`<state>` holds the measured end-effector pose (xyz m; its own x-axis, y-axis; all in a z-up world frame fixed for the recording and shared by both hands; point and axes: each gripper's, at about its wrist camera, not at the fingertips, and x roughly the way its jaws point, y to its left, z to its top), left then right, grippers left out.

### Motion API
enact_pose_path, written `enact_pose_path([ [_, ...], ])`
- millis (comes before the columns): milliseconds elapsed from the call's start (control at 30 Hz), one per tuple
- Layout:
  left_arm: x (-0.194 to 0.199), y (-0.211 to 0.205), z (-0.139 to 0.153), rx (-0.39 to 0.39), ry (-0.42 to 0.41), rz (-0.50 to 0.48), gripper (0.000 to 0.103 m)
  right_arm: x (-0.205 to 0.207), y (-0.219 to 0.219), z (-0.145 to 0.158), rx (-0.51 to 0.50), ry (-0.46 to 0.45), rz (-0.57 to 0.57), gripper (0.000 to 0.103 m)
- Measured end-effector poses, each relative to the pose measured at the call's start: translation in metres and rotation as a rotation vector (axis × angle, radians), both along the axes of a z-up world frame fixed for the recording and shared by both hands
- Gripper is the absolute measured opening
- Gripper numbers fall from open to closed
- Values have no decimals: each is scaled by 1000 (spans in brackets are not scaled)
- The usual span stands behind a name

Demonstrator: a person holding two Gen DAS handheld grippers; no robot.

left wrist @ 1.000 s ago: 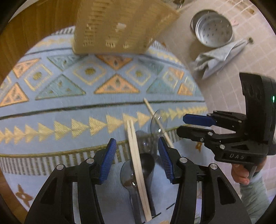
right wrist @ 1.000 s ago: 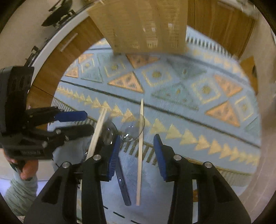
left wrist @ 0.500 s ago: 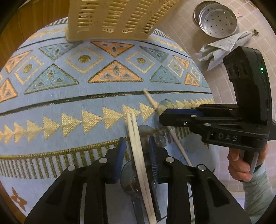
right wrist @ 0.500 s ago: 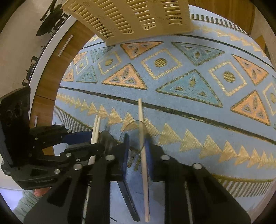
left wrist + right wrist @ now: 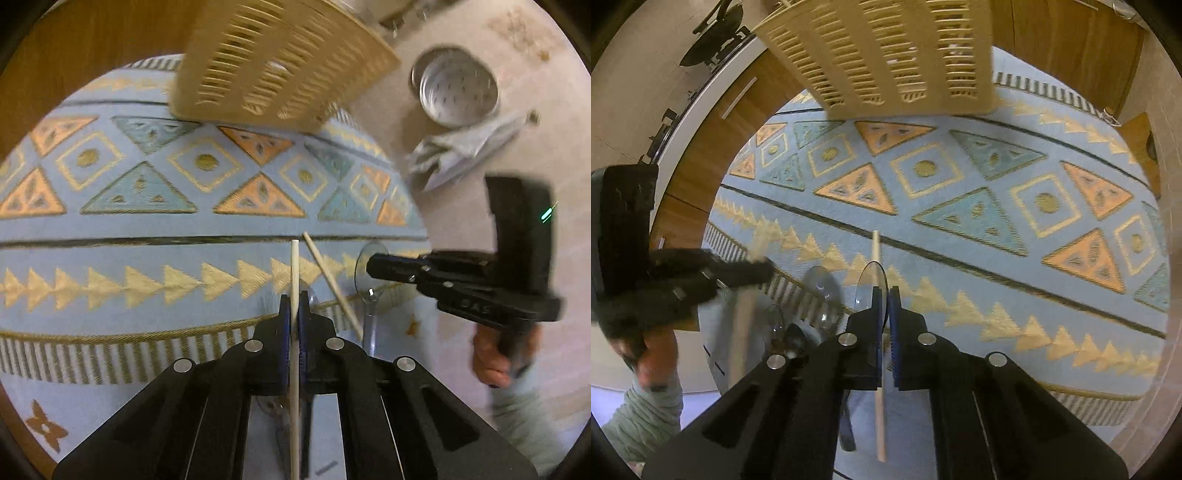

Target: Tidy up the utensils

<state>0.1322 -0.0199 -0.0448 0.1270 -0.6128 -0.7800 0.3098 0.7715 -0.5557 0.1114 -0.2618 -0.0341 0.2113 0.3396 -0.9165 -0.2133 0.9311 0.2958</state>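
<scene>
My left claw (image 5: 294,314) is clamped narrow on a wooden chopstick (image 5: 294,280), which runs straight up the centre of the left wrist view between the blue pads. My right claw (image 5: 884,314) is likewise pinched narrow on a second chopstick (image 5: 876,254); a clear plastic spoon (image 5: 868,291) stands edge-on against its left pad, though I cannot tell whether it is gripped too. In the left wrist view that right claw (image 5: 373,264) enters from the right of the frame, its tip at the clear spoon bowl (image 5: 364,269), with the second chopstick (image 5: 328,280) slanting just beside it.

The surface is a light blue woven cloth (image 5: 129,240) with orange and teal triangles, gold diamonds, a row of gold arrowheads and a striped border at lower frame. A beige slatted basket (image 5: 273,70) sits on the cloth at upper centre in both views (image 5: 886,55). More clear spoons (image 5: 820,291) lie at lower left of the right wrist view, near the blurred left claw (image 5: 753,269).

Beyond the cloth, wood panelling (image 5: 92,40) fills the upper left of the left wrist view. Pale tiled floor (image 5: 461,29) occupies the upper right, carrying a perforated metal pan (image 5: 458,92) and a crumpled grey rag (image 5: 461,151) touching it below.
</scene>
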Motion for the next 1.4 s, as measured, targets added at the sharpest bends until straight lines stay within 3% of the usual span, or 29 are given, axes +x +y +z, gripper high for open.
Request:
enact_pose_path([
  [67,5,14,2,-42,24,12,2,2,-7,2,-23,-5,-8,2],
  [267,14,48,-6,84,-4,109,2,21,-19,-6,-163,7,-2,3],
  [400,18,51,-14,185,-41,132,3,36,-22,-12,-202,7,-11,3],
  [500,21,52,-17,240,-49,127,5,43,-24,-18,-188,40,-20,4],
  [633,23,51,-15,255,-48,95,6,43,-29,-24,-195,78,-38,5],
  [733,21,55,-13,258,-45,73,20,38,-36,-27,-175,109,-54,10],
  [800,20,54,-13,246,-24,41,28,35,-39,-27,-140,136,-68,21],
  [1033,14,38,-11,345,-52,-32,29,30,-18,-26,-137,122,-37,24],
  [1167,9,17,-10,475,-93,-108,29,29,-2,-27,-226,100,-22,27],
  [1333,-7,-14,-13,676,-182,-184,29,31,14,-28,-265,109,-49,27],
  [1400,-7,-16,-13,689,-174,-178,28,32,21,-29,-287,108,-63,27],
])
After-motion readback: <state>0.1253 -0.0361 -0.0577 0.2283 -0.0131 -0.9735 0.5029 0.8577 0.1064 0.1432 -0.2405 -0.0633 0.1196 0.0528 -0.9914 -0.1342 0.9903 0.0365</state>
